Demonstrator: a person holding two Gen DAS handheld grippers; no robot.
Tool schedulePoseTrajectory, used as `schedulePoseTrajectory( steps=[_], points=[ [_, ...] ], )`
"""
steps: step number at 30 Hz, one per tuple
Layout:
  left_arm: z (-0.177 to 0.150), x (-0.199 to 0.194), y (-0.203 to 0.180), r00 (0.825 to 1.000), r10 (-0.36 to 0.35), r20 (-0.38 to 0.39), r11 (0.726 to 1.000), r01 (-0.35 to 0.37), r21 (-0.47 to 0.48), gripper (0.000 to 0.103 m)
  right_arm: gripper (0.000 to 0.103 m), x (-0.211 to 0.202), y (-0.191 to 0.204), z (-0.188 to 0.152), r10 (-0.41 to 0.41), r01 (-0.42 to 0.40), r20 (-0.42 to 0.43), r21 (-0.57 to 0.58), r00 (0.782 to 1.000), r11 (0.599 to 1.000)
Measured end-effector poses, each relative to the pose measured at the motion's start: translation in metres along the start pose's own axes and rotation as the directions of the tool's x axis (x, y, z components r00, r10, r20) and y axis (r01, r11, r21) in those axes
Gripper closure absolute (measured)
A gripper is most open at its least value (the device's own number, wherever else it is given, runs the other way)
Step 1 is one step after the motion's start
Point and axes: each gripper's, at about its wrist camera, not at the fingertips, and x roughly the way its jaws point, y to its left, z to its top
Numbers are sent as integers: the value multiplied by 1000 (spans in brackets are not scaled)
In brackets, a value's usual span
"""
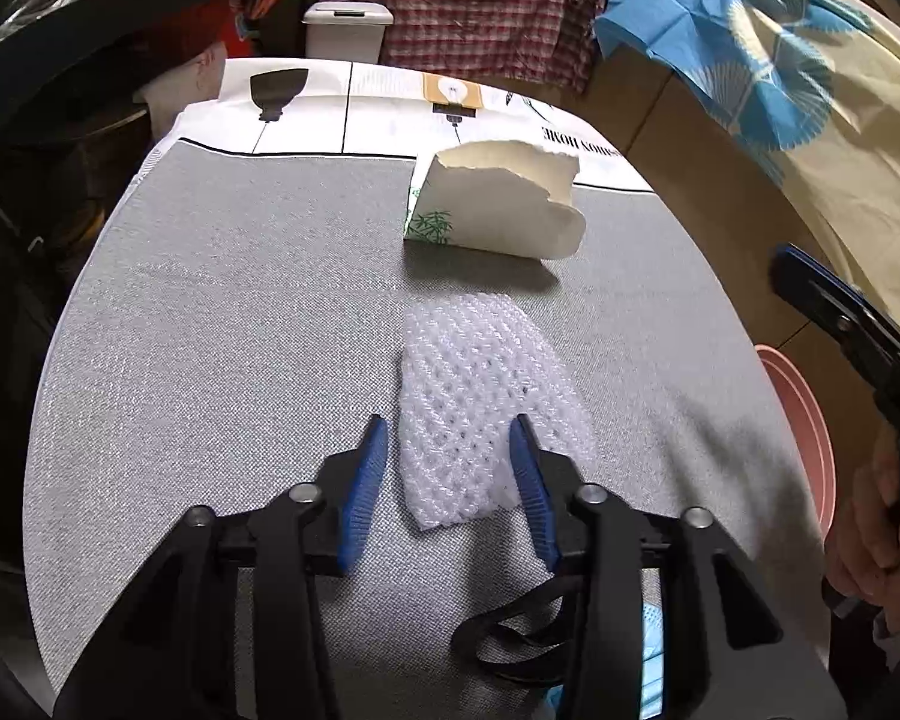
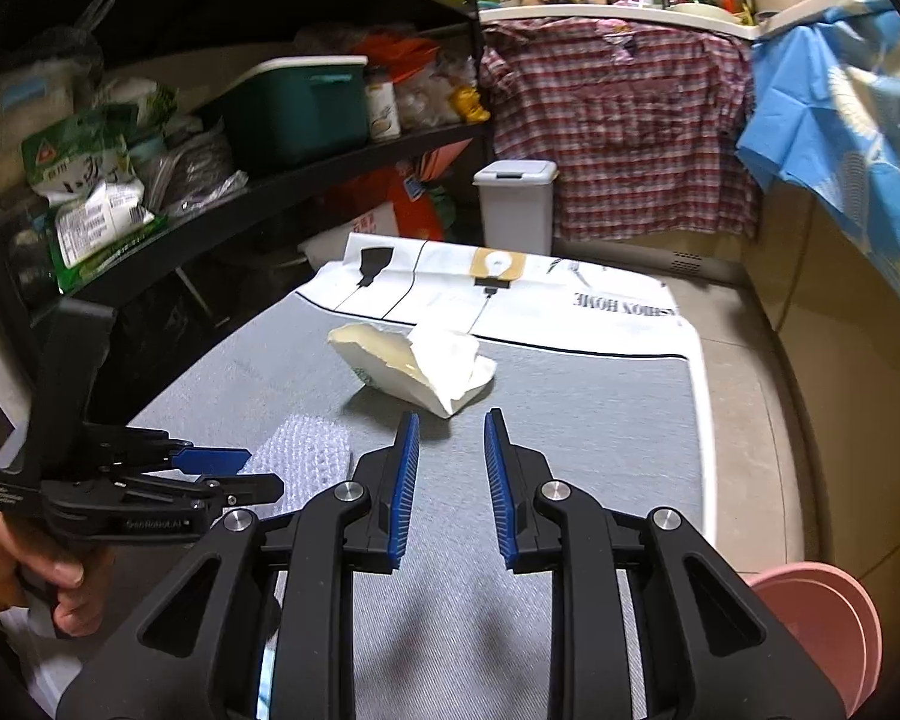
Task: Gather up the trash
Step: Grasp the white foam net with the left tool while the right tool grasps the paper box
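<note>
Foam net [image 1: 480,414], light and soft, is straddled by the open left gripper [image 1: 447,450]; its near end should be pinched.

A cramped home kitchen storeroom: a shelf [image 2: 258,180] packed with food bags [image 2: 90,180], a tiled sink counter [image 2: 618,12], a draped plaid shirt [image 2: 618,132].

foam net sleeve [image 1: 480,414] lying on the table mat [image 1: 222,324], right between the left gripper [image 1: 447,438] fingers | torn paper cup [image 1: 498,207] on the mat just behind it | lidded trash bin [image 1: 347,30] on the floor past the table's far edge | right gripper [image 2: 450,429] off to the right, near the cup
</note>
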Motion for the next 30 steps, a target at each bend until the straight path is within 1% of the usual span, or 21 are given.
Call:
schedulePoseTrajectory(
  steps=[3, 5, 7, 14, 16, 18, 21, 24, 26, 28, 30],
  points=[
    [1, 1, 2, 1000, 20, -8, 1000, -20, 3, 88, 79, 15, 4, 2, 12, -13, -19, -12, 1000, 1000],
    [3, -3, 4, 999, 36, 5, 999, -36, 0, 90, 79, 25, 7, 2, 16, -17, -31, -22, 999, 1000],
    [5, -8, 8, 998, 59, 20, 998, -59, -12, 90, 79, 35, 10, 4, 16, -18, -41, -33, 999, 999],
    [12, -21, 23, 993, 107, 58, 993, -104, -53, 91, 79, 69, 17, 11, 23, -26, -72, -51, 997, 998],
    [13, -24, 27, 992, 111, 61, 992, -107, -64, 91, 76, 79, 18, 13, 18, -23, -80, -63, 997, 998],
    [14, -26, 31, 992, 112, 63, 991, -108, -74, 91, 75, 87, 19, 14, 17, -24, -93, -73, 996, 997],
    [15, -27, 33, 992, 110, 63, 991, -104, -80, 91, 71, 99, 20, 16, 13, -23, -106, -91, 994, 996],
    [15, -28, 35, 992, 105, 65, 992, -100, -81, 91, 71, 106, 23, 17, 16, -30, -121, -106, 992, 994],
    [15, -29, 36, 992, 105, 67, 992, -99, -82, 91, 74, 108, 25, 17, 16, -32, -128, -122, 992, 992],
    [16, -30, 36, 992, 106, 70, 991, -100, -85, 91, 85, 107, 27, 16, 8, -26, -128, -139, 992, 990],
    [17, -31, 36, 992, 107, 73, 991, -100, -87, 91, 91, 104, 28, 16, 11, -30, -127, -144, 992, 989]
  ],
)
